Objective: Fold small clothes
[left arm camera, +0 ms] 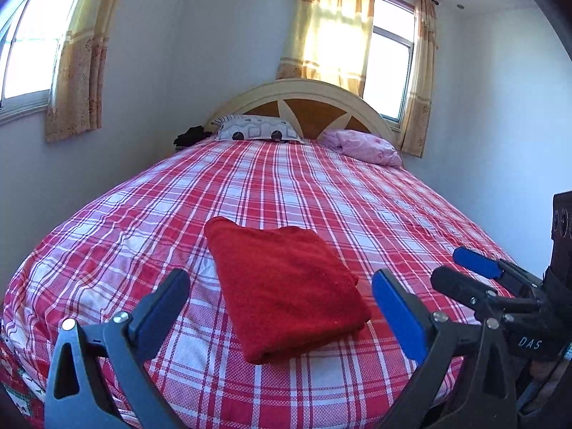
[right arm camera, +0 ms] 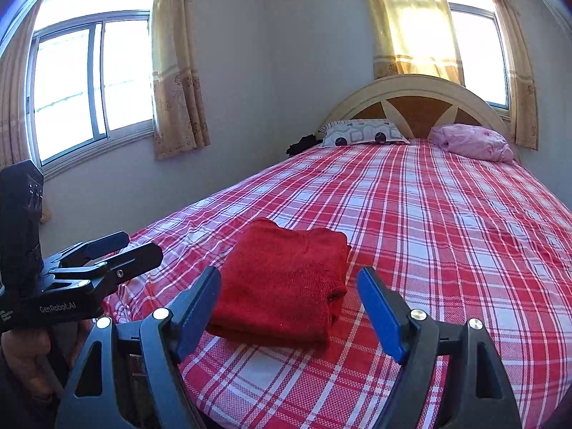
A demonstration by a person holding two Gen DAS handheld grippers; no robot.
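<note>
The bed [left arm camera: 107,221] spreads out ahead of and below both my jaws, checked sheet bare but for one thing. The cloth [left arm camera: 286,289], red and folded into a thick rectangle, lies straight ahead of my left gripper [left arm camera: 280,307], between its fingers' lines but beyond the tips, untouched; its long axis runs away from me, slightly slanted. My right gripper [right arm camera: 289,312] faces it too, about as near. Both pairs of jaws stand wide apart, holding nothing. I judge the fold done.
</note>
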